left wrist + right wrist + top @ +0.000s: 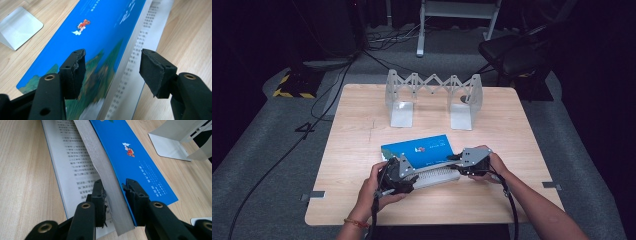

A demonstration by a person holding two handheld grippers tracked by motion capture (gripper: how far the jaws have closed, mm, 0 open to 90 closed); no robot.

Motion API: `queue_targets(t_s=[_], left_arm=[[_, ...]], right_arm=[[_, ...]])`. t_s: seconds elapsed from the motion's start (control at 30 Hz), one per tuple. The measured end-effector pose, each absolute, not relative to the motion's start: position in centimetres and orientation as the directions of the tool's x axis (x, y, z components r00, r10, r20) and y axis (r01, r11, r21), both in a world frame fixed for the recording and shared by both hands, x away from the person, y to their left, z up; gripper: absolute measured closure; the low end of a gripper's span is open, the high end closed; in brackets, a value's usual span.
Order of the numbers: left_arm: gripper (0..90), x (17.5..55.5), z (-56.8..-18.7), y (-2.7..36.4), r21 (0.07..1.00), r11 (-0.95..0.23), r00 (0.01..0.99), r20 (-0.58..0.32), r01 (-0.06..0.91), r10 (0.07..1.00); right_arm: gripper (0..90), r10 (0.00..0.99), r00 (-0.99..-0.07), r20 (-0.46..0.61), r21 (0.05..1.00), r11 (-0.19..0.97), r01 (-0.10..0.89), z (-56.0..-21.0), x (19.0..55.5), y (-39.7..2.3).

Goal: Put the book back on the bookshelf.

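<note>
Resting at lower centre of the pale wooden worktop (362, 125), our blue-covered paperback book (419, 150) lies part-open. Our right gripper (113, 188) clamps its page block; our left gripper (112, 71) gapes, released. Twisting could tear pages.

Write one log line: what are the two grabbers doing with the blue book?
blue book: on table, part open | right hand-held gripper: shut on blue book | left hand-held gripper: open, straddling book

high: above, looks fwd/down | gripper cams: close, low | shared: blue book (419, 150)
</note>
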State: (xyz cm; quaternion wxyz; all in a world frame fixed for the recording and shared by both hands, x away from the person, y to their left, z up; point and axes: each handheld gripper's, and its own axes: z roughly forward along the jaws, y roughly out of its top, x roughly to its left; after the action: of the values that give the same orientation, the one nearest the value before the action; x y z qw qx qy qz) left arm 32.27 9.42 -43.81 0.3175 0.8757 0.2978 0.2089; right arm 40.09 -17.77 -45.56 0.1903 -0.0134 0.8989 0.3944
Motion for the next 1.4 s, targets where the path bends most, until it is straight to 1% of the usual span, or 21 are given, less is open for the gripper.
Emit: queue_targets(t_s=[0.03,0.07,0.17,0.23,0.27,0.3,0.37,0.47,0.53,0.57,0.6,0.63,0.73,0.83,0.93,1.03,1.17,1.2,1.27,1.33,1.4], left_arm=[[38.7,32.3,-43.9,9.1,0.68,-0.62,0.74,0.169,0.391,0.651],[38.9,32.3,-44.2,8.2,0.665,-0.636,0.73,0.198,0.39,0.655],[37.8,32.4,-44.7,7.6,0.644,-0.657,0.717,0.234,0.392,0.657],[43.8,32.7,-45.2,7.7,0.645,-0.653,0.697,0.25,0.398,0.672],[53.2,32.7,-45.3,7.9,0.646,-0.653,0.689,0.261,0.396,0.676],[59.0,32.8,-45.2,8.3,0.649,-0.656,0.701,0.257,0.385,0.665],[60.8,32.9,-45.3,8.8,0.66,-0.646,0.712,0.236,0.382,0.661],[63.6,33.1,-45.5,9.3,0.668,-0.644,0.735,0.212,0.373,0.645],[65.4,33.2,-45.4,9.9,0.69,-0.625,0.742,0.189,0.366,0.643],[66.4,33.2,-45.4,9.9,0.69,-0.625,0.742,0.189,0.366,0.643],[66.4,33.3,-45.3,10.1,0.697,-0.618,0.746,0.18,0.364,0.642],[66.7,33.3,-45.3,10.3,0.701,-0.612,0.748,0.17,0.366,0.642],[67.0,33.5,-45.3,10.8,0.713,-0.597,0.755,0.146,0.367,0.639],[66.0,33.5,-45.1,10.8,0.705,-0.608,0.758,0.153,0.366,0.634],[61.0,33.5,-44.9,10.3,0.702,-0.604,0.739,0.165,0.377,0.653],[53.4,33.6,-44.7,9.1,0.704,-0.607,0.73,0.184,0.37,0.658],[50.7,33.7,-44.7,8.3,0.698,-0.608,0.727,0.184,0.378,0.662],[46.5,33.8,-44.8,8.1,0.696,-0.612,0.729,0.184,0.377,0.659],[45.7,33.7,-44.9,7.6,0.692,-0.621,0.737,0.189,0.369,0.649],[48.5,33.8,-44.8,6.7,0.692,-0.623,0.729,0.203,0.365,0.653],[57.3,33.7,-44.9,6.2,0.67,-0.654,0.717,0.256,0.351,0.648]], right_arm=[[70.9,0.124,-0.927,-0.353,0.702,0.69,-0.175,-45.5,39.9,-17.6],[71.3,0.121,-0.927,-0.354,0.702,0.69,-0.178,-45.4,39.8,-17.5],[72.3,0.115,-0.929,-0.353,0.701,0.69,-0.181,-45.1,39.4,-17.1],[72.5,0.106,-0.927,-0.358,0.693,0.696,-0.188,-45.1,39.1,-16.8],[72.4,0.104,-0.926,-0.363,0.687,0.701,-0.19,-45.1,39.0,-16.7],[72.4,0.102,-0.925,-0.367,0.683,0.705,-0.193,-45.1,39.0,-16.6],[71.6,0.106,-0.924,-0.366,0.69,0.698,-0.193,-45.1,39.0,-16.6],[66.8,0.103,-0.933,-0.345,0.71,0.679,-0.188,-45.2,39.2,-16.6],[58.2,0.116,-0.942,-0.316,0.752,0.635,-0.174,-45.4,40.0,-17.0],[58.2,0.116,-0.942,-0.316,0.752,0.635,-0.174,-45.4,40.0,-17.0],[54.5,0.119,-0.946,-0.3,0.758,0.632,-0.161,-45.6,40.8,-17.3],[54.5,0.119,-0.947,-0.299,0.76,0.629,-0.161,-45.7,41.1,-17.5],[64.5,0.114,-0.948,-0.298,0.775,0.609,-0.171,-46.0,41.9,-18.1],[68.7,0.095,-0.945,-0.312,0.759,0.623,-0.188,-45.9,41.7,-17.9],[70.6,0.101,-0.941,-0.322,0.745,0.64,-0.186,-45.5,41.2,-17.8],[73.1,0.105,-0.936,-0.336,0.741,0.644,-0.193,-44.7,40.4,-18.1],[74.0,0.116,-0.932,-0.342,0.735,0.651,-0.189,-44.3,39.9,-18.5],[74.2,0.129,-0.932,-0.337,0.735,0.655,-0.175,-44.3,39.6,-18.7],[74.2,0.135,-0.931,-0.34,0.733,0.659,-0.172,-44.3,39.5,-18.7],[74.1,0.14,-0.929,-0.342,0.728,0.665,-0.167,-44.2,39.3,-18.7],[73.9,0.142,-0.931,-0.338,0.726,0.669,-0.162,-44.3,39.3,-18.6]])
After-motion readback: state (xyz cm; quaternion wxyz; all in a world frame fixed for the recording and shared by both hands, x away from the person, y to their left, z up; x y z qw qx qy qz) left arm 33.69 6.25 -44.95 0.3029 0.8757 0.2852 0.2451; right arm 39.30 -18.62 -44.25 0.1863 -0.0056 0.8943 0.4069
